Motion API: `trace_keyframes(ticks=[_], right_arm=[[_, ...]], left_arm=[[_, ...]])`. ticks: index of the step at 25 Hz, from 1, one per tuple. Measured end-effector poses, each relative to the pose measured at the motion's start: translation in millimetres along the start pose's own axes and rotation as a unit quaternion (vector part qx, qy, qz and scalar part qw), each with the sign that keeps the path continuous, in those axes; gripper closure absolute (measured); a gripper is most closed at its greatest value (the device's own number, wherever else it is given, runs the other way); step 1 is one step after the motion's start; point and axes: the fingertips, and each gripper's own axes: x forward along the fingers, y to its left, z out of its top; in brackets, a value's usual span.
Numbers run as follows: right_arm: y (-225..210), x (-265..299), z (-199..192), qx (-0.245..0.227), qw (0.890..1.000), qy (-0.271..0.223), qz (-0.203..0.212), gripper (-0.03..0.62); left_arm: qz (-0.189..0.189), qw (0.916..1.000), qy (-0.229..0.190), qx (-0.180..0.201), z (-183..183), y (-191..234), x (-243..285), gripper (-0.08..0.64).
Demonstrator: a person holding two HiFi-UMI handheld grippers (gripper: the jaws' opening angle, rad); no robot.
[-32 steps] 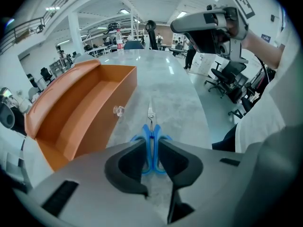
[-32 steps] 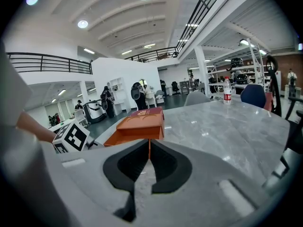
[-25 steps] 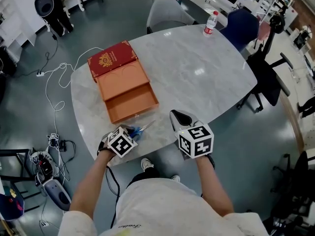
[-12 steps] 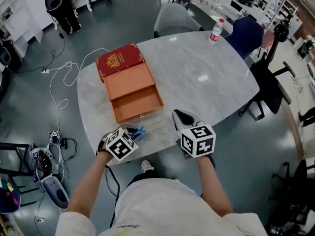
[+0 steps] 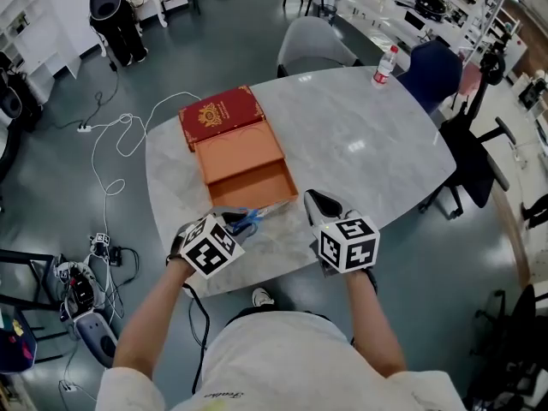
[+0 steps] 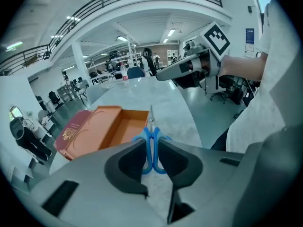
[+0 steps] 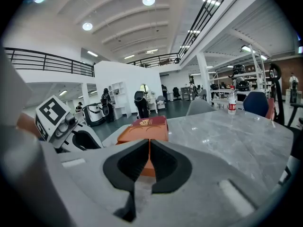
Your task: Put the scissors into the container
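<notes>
The blue-handled scissors (image 6: 151, 148) sit between the jaws of my left gripper (image 6: 151, 162), which is shut on the handles; the blades point ahead toward the container. In the head view the scissors (image 5: 247, 222) are just before the near wall of the orange container (image 5: 248, 185), an open box with a red lid (image 5: 221, 116) folded back. My left gripper (image 5: 233, 227) is at the table's near edge. My right gripper (image 5: 318, 204) hovers to the right of the container. Its jaws are shut and hold nothing, and the right gripper (image 7: 148, 145) faces the container (image 7: 144, 131).
A water bottle (image 5: 383, 65) stands at the far right of the grey marble table (image 5: 368, 144), with chairs (image 5: 315, 43) behind it. White cables (image 5: 116, 144) trail on the floor to the left. The right half of the table holds only the bottle.
My left gripper, with the scissors, has come closer to the container's near wall. The right gripper has kept its place beside it.
</notes>
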Motion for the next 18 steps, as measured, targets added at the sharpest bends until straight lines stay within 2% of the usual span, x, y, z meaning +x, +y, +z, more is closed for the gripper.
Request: trace_keyframes(ticks=[8, 18], right_arm=[[6.6, 13.0, 8.9, -0.002, 1.0, -0.004, -0.005, 0.588], [-10.0, 36.3, 16.7, -0.012, 1.0, 0.008, 0.014, 0.588]], left_arm=[[0.003, 1.0, -0.006, 0.002, 3.8, 34.5, 5.8, 0.48], [0.006, 0.9996, 0.017, -0.023, -2.1, 63.8, 41.7, 0.48]])
